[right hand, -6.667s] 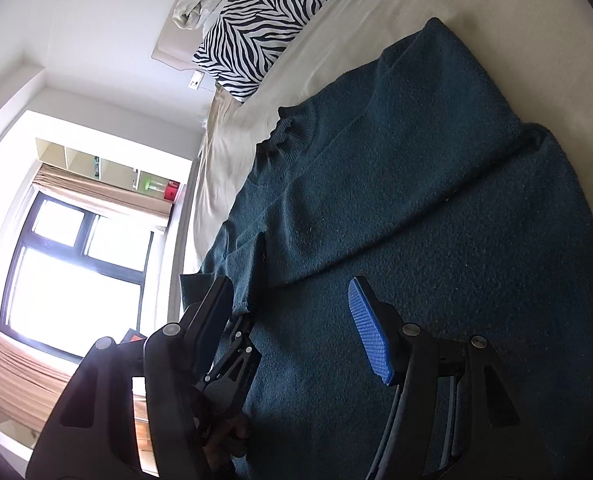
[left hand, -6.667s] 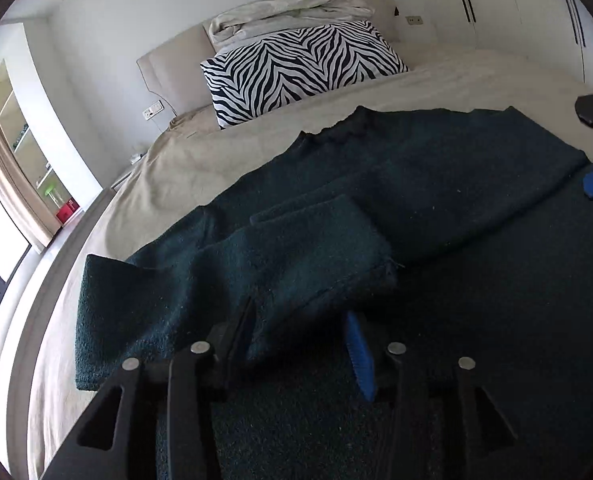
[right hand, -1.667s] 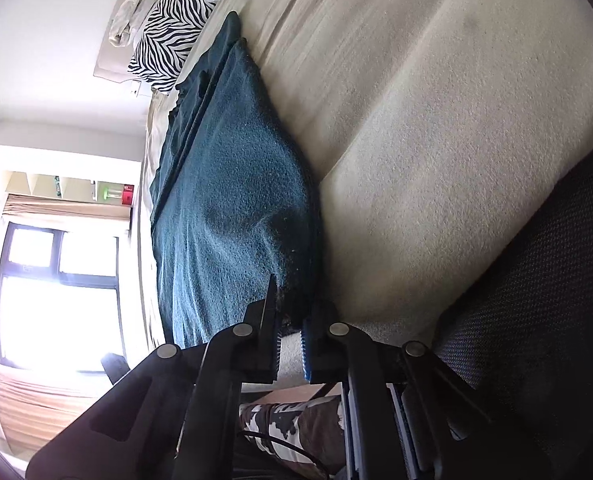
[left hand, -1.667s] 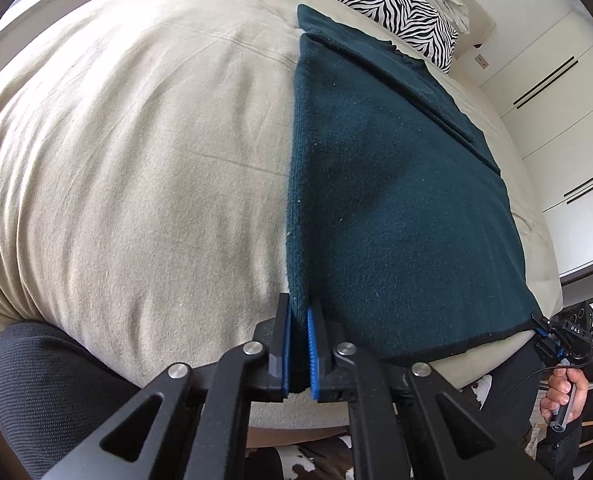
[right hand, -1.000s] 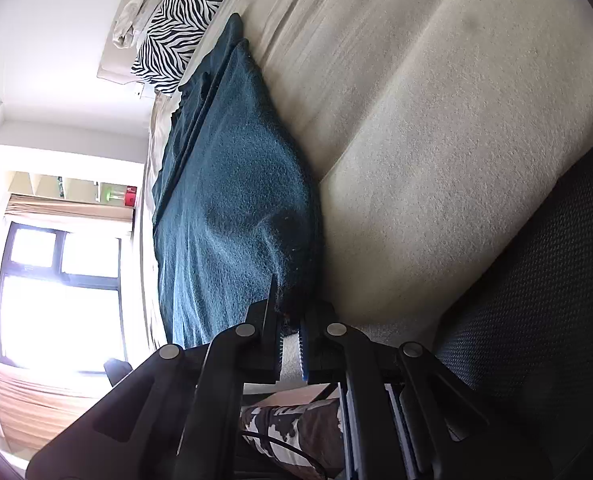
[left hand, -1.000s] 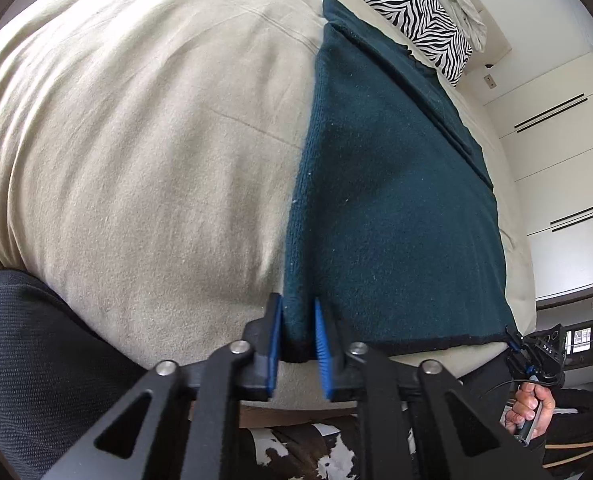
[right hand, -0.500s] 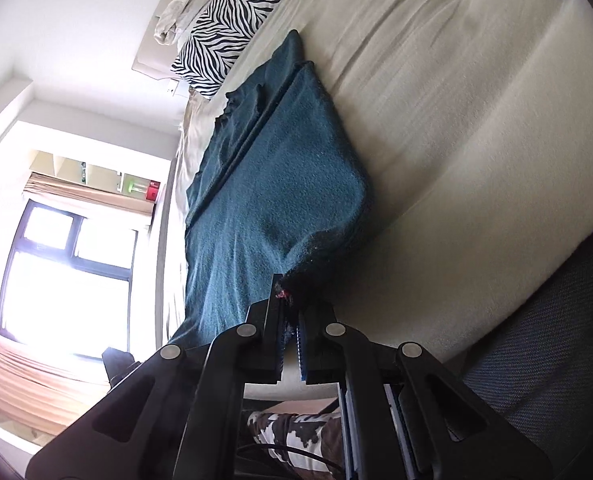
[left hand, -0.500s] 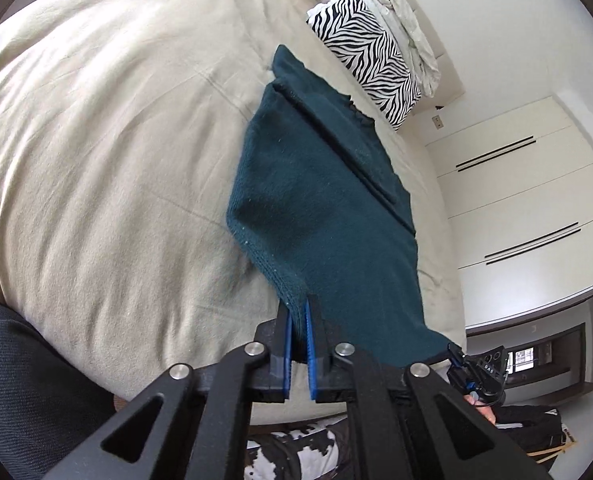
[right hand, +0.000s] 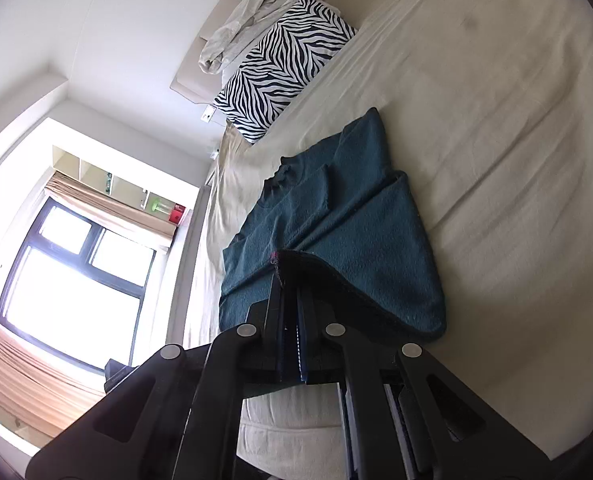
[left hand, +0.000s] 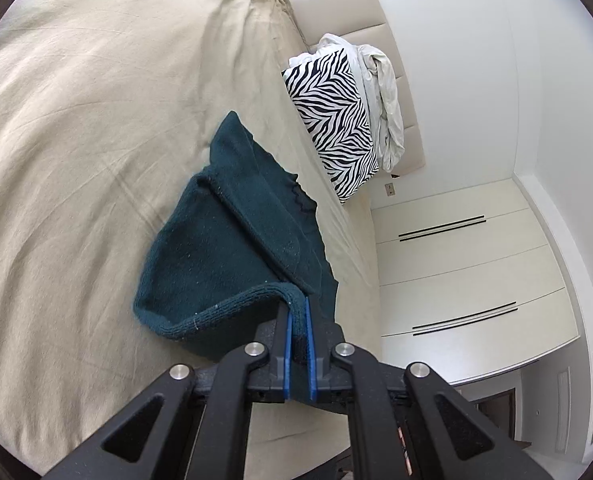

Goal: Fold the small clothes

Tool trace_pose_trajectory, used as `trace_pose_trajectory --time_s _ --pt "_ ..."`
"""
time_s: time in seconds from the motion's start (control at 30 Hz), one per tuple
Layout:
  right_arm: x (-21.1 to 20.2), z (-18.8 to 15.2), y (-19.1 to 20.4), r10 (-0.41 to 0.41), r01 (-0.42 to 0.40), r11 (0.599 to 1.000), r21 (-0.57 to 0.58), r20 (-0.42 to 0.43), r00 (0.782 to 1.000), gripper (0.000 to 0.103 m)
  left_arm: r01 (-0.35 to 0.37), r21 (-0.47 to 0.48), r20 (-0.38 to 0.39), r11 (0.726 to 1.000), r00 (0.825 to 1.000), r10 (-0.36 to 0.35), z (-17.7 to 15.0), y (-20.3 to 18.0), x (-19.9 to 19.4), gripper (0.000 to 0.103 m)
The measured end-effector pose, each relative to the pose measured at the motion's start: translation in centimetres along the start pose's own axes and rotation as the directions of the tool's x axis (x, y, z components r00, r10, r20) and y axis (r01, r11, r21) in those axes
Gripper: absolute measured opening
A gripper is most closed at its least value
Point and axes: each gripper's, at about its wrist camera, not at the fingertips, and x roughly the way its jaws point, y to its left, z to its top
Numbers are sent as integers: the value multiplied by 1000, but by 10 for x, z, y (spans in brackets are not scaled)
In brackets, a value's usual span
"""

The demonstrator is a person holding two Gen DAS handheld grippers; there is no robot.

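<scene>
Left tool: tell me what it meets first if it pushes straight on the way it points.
The left tool, shut on the sweater's hem, would likely meet the dark teal sweater itself, its folded body lying just ahead on the bed.

The sweater pinched in the left claw is a thick, matt, nubbly knit with a ribbed hem, and the right claw grips the same fuzzy teal cloth. Both claws are matt black plastic with shiny metal rivets and blue ridged pads. Beyond them the bed sheet is soft, matt beige cloth with light creases, and the zebra-print pillow ahead looks like smooth fabric.
</scene>
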Motion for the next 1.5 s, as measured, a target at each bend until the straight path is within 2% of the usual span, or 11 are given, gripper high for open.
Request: trace_pose_trajectory --time_s 0.33,0.63,0.73,0.83,0.9,0.97,1.1,1.2,1.27,1.47,1.5 --pt "70 90 2 -64 66 998 -17 77 995 4 -1 -23 21 1000 1000 2 76 -5 72 6" --pt "138 144 -1 -147 152 987 -41 117 982 4 -53 -29 4 998 999 53 115 8 125 6" --pt "158 145 8 -221 234 958 -167 96 971 4 -78 -22 -8 997 997 78 115 16 133 6" --pt "177 130 16 -400 409 842 -351 103 911 6 -103 -14 -19 995 994 103 111 27 135 6" --pt "191 121 8 -459 444 789 -425 71 885 19 -111 -26 -22 994 994 110 109 35 134 6" --pt "203 113 -2 -496 454 764 -458 32 868 21 -112 -32 -23 993 993 111 105 40 132 6" --pt "222 106 -16 -530 467 750 -468 -3 848 21 -123 -35 -24 992 992 122 103 44 128 6" --pt "228 107 -23 -525 464 766 -445 -19 851 21 -128 -28 -25 991 992 127 102 45 125 7" --pt "234 105 -25 -547 477 748 -461 -22 837 21 -131 -23 -27 991 991 130 101 46 125 7" --pt "233 106 -25 -545 472 754 -457 -32 838 21 -138 -14 -33 990 990 138 98 46 126 7" --pt "233 107 -25 -544 471 755 -456 -33 839 17 -138 -12 -33 990 990 138 97 45 126 7"
